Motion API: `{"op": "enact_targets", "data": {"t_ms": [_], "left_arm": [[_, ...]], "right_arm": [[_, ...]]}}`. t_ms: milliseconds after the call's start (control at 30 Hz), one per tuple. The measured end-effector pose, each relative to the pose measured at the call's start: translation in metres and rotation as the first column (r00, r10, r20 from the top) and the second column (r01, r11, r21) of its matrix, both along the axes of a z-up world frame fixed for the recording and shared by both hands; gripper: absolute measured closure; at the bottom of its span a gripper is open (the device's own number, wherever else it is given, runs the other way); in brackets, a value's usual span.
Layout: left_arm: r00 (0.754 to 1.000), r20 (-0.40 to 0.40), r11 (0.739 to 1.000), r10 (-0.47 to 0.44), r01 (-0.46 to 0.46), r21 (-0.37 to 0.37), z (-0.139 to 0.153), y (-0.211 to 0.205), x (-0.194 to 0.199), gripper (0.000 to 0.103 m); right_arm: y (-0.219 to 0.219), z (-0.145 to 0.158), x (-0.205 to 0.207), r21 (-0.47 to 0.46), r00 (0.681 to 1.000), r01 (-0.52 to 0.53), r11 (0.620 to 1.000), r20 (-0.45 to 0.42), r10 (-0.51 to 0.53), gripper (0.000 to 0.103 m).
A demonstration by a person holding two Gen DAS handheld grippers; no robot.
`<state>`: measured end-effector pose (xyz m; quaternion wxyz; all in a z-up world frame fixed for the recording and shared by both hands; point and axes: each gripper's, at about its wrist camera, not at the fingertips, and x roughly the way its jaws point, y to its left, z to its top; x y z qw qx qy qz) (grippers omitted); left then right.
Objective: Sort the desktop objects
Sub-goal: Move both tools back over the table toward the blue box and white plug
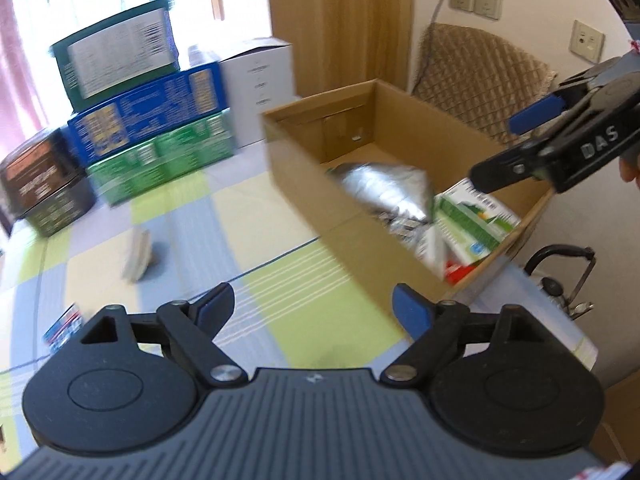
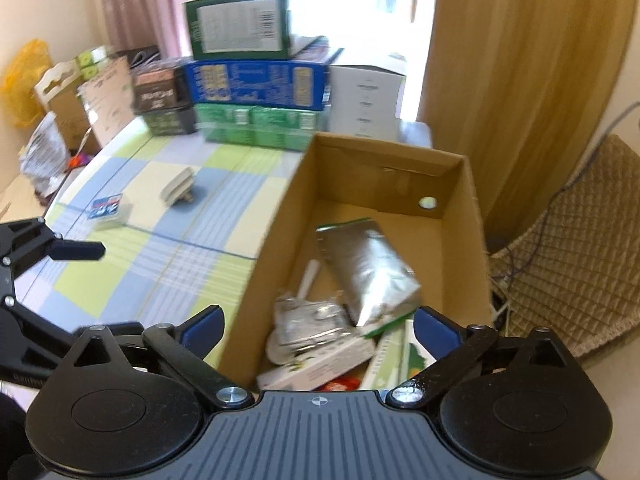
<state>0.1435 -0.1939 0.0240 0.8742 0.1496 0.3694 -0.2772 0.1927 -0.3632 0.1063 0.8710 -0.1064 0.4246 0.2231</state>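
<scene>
An open cardboard box (image 2: 460, 200) stands on the checked tablecloth and holds a silver foil pouch (image 2: 368, 268), green and white cartons (image 2: 400, 356) and other packets. The box also shows in the left wrist view (image 1: 304, 168), with the pouch (image 1: 384, 188) inside. My right gripper (image 2: 318, 328) is open and empty above the box's near end. It shows at the right of the left wrist view (image 1: 496, 148). My left gripper (image 1: 312, 308) is open and empty over the cloth, left of the box. A beige clip-like object (image 2: 178, 186) and a small blue and white box (image 2: 108, 210) lie on the cloth.
Stacked green, blue and dark cartons (image 2: 256, 76) and a white box (image 2: 366, 100) stand along the table's far edge. Bags and cardboard (image 2: 64, 104) sit off the left side. A quilted chair (image 2: 576, 248) stands right of the box, by wall sockets (image 1: 476, 0).
</scene>
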Motion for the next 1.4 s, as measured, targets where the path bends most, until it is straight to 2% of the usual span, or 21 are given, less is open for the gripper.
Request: {"op": "enact_targets", "data": {"t_ms": [133,333,533,667,767,933,1033,1100,1200,1300,1400], "left_arm": [[0.999,0.012,0.999,0.042,-0.042,0.033,-0.002,0.047,-0.005,0.009],[0.992,0.021,0.988,0.126,-0.127,0.086,-0.005,0.120,-0.008,0.003],[0.986,0.026,0.978,0.165,-0.167,0.121,-0.012,0.174,-0.010,0.002],[0.986,0.017,0.980,0.164,-0.165,0.114,-0.015,0.201,-0.005,0.002],[0.991,0.020,0.984,0.133,-0.135,0.116,-0.016,0.213,0.003,0.002],[0.998,0.051,0.983,0.034,-0.042,0.177,-0.021,0.223,0.022,0.002],[0.996,0.068,0.977,-0.052,0.037,0.209,-0.027,0.228,0.036,0.002],[0.993,0.074,0.971,-0.090,0.071,0.230,-0.032,0.232,0.049,0.002],[0.988,0.076,0.963,-0.131,0.109,0.246,-0.040,0.239,0.069,0.002],[0.981,0.074,0.955,-0.178,0.155,0.253,-0.049,0.244,0.090,0.002],[0.971,0.064,0.937,-0.230,0.203,0.285,-0.060,0.246,0.108,0.004]], "right_arm": [[0.027,-0.002,-0.009,-0.007,0.999,-0.049,0.999,-0.003,0.049,0.002],[0.071,-0.004,-0.016,-0.019,0.993,-0.120,0.993,-0.001,0.120,0.002],[0.116,-0.008,-0.023,-0.046,0.979,-0.203,0.978,0.003,0.203,0.002],[0.142,-0.014,-0.023,-0.088,0.966,-0.257,0.962,0.007,0.259,0.002],[0.162,-0.020,-0.022,-0.129,0.951,-0.308,0.943,0.002,0.311,0.002],[0.188,-0.026,-0.008,-0.164,0.917,-0.391,0.905,0.017,0.399,0.002],[0.203,-0.035,0.006,-0.186,0.871,-0.473,0.861,0.048,0.489,0.002],[0.213,-0.042,0.019,-0.213,0.851,-0.502,0.838,0.051,0.523,0.002],[0.227,-0.054,0.040,-0.240,0.829,-0.536,0.810,0.037,0.559,0.002],[0.243,-0.067,0.059,-0.290,0.787,-0.584,0.758,0.025,0.616,0.002],[0.257,-0.081,0.079,-0.325,0.760,-0.612,0.721,0.009,0.650,0.002]]}}
